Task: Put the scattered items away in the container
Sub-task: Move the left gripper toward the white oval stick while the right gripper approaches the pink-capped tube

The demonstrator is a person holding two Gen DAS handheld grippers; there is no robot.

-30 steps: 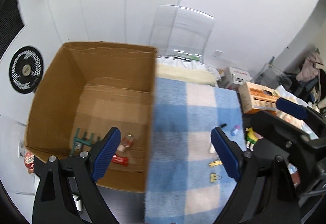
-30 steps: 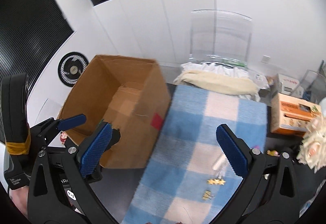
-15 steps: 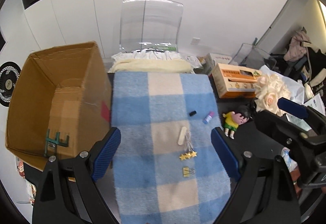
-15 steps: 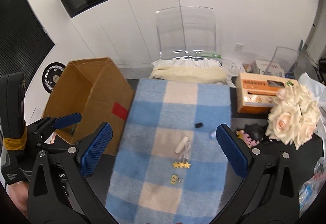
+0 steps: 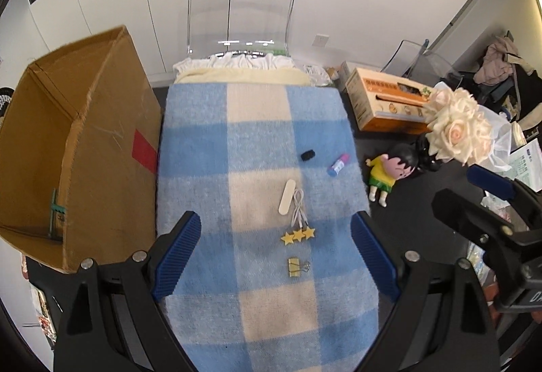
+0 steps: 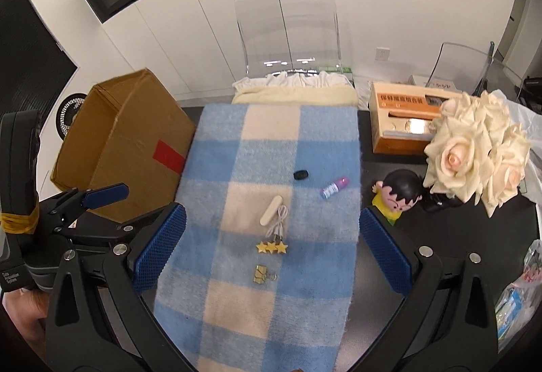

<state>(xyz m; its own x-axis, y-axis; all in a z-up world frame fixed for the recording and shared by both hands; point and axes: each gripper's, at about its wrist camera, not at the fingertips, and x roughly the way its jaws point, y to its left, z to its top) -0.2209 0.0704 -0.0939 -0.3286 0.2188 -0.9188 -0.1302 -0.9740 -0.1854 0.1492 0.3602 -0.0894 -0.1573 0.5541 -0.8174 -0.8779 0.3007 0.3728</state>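
Left wrist view: the left gripper (image 5: 276,256) hangs above the blanket (image 5: 261,141) with jaws spread wide and nothing between them. Scattered items lie on the blanket ahead of it. A gold clip (image 5: 298,267) is nearest; the stars (image 5: 298,235) sit just beyond it at 12 o'clock. A white cable (image 5: 298,207) touches the stars, with a white stick (image 5: 287,201) just beside it at 9 o'clock. Farther off lie a black cap (image 5: 308,155) and, at its 3 o'clock, a small tube (image 5: 337,164) near the blanket edge. The box (image 5: 78,148) stands open at 9 o'clock, touching the blanket edge; something green shows inside, too hidden to identify. A doll (image 5: 389,173) lies off the blanket at 2 o'clock, beside the roses (image 5: 457,128).

Right wrist view: the right gripper (image 6: 271,253) is likewise released, jaws wide apart and holding nothing, above the same items; the clip (image 6: 261,273) lies between its fingertips.
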